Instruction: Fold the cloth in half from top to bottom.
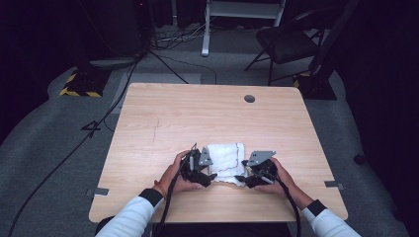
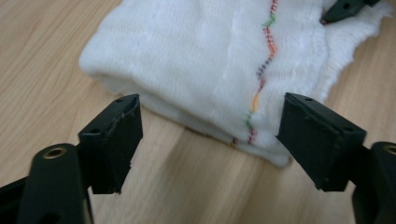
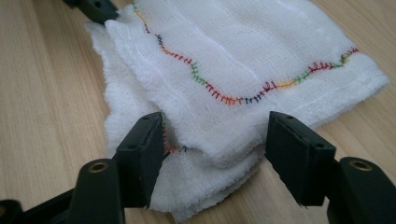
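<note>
A folded white cloth (image 1: 226, 157) with a multicoloured zigzag stitch lies on the wooden table (image 1: 197, 113) near its front edge. My left gripper (image 1: 210, 176) sits at the cloth's left front corner, my right gripper (image 1: 242, 177) at its right front corner. In the left gripper view the left gripper (image 2: 210, 135) stands open, with the folded edge of the cloth (image 2: 210, 60) just ahead of its jaws. In the right gripper view the right gripper (image 3: 215, 144) is open, its jaws either side of the layered corner of the cloth (image 3: 243, 60) without pressing on it.
A round cable hole (image 1: 249, 98) sits at the table's far right. Grey tape tabs (image 1: 100, 191) mark the front corners. A black chair (image 1: 286, 42) and floor cables (image 1: 168, 39) lie beyond the table. Bare tabletop stretches behind the cloth.
</note>
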`<act>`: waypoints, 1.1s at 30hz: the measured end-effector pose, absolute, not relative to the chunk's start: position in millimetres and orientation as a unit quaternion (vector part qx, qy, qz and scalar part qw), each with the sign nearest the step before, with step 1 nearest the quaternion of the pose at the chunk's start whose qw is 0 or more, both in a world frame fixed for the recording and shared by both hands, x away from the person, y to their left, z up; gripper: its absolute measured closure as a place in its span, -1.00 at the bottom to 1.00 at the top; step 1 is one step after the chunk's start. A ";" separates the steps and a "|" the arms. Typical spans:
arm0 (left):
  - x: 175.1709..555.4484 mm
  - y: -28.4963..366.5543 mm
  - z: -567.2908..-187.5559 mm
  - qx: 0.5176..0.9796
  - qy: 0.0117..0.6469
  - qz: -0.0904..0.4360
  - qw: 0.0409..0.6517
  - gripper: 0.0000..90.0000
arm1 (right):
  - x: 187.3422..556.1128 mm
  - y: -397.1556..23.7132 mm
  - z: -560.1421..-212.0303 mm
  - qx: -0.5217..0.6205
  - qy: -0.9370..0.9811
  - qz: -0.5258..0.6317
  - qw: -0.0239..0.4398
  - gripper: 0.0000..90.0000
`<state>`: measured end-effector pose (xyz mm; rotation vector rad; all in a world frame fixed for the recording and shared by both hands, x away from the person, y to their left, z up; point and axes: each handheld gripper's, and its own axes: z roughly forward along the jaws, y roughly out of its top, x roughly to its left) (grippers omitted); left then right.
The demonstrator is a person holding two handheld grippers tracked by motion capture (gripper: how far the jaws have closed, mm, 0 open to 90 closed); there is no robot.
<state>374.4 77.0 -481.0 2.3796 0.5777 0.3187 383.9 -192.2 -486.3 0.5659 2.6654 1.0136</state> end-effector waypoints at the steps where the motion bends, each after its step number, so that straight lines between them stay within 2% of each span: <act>1: 372.6 81.6 -481.2 0.910 0.221 0.115 0.331 -0.64 | 383.9 -193.3 -488.0 0.201 0.908 0.352 0.112 -0.16; 6: 360.1 103.3 -485.4 0.915 0.217 0.115 0.319 -0.64 | 384.3 -195.5 -491.9 0.219 0.900 0.365 0.099 -0.17; 12: 351.7 127.1 -490.8 0.918 0.221 0.109 0.312 -0.64 | 382.0 -193.2 -488.1 0.209 0.904 0.357 0.111 -0.19; 17: 354.4 146.0 -495.9 0.913 0.237 0.074 0.324 -0.65 | 380.2 -188.6 -483.5 0.200 0.902 0.365 0.112 -0.23; 25: 355.8 166.2 -499.0 0.903 0.254 0.086 0.336 -0.67 | 383.2 -177.6 -490.2 0.204 0.903 0.363 0.108 -0.34; 33: 360.4 168.8 -501.3 0.897 0.262 0.093 0.345 -0.71 | 384.9 -173.0 -493.5 0.228 0.895 0.364 0.123 -0.32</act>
